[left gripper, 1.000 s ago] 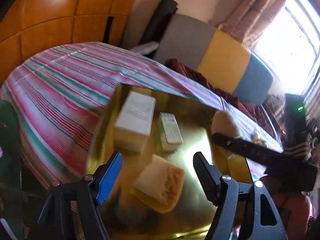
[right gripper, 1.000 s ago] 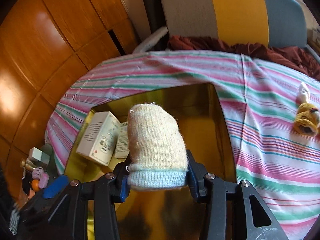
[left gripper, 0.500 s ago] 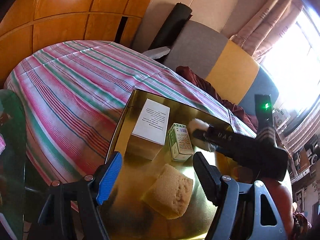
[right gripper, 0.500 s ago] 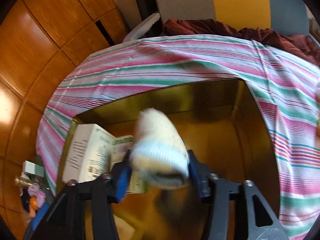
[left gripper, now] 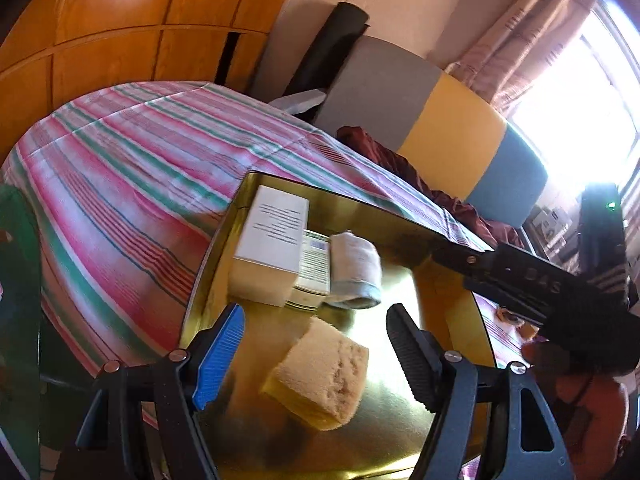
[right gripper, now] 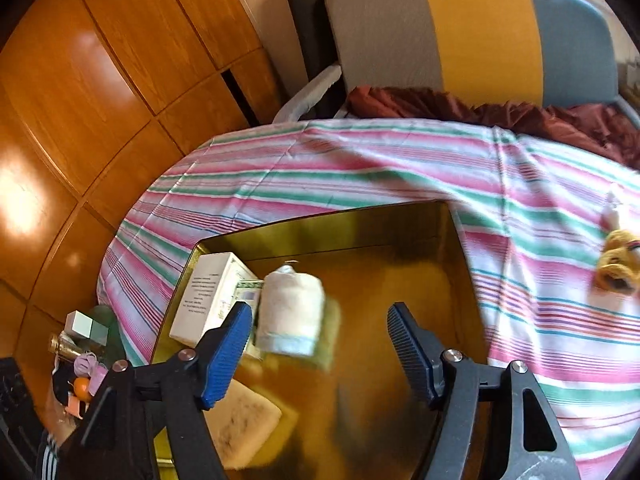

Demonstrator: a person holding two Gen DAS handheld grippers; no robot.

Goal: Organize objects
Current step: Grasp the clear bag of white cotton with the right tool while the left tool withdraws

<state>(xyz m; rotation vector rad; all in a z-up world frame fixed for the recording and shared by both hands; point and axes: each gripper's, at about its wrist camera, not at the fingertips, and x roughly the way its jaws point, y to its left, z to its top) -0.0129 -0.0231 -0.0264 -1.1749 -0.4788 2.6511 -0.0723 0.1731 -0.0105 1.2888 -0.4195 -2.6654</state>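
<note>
Right claw [right gripper: 320,354] spread; sock [right gripper: 290,314] cuff-first toward it.

Box print [left gripper: 278,220] is too small to read; the small carton [left gripper: 314,266] is half hidden by the knitted sock [left gripper: 356,268]

the left claw [left gripper: 316,354] is hovering with its jaws spread wide, gripping nothing, its blue-padded finger on one side and its black ribbed finger on the other. the right claw [right gripper: 320,344] is likewise gaping with nothing between its pads. in the left wrist view, the right claw's black body is reaching in from the right edge.
</note>
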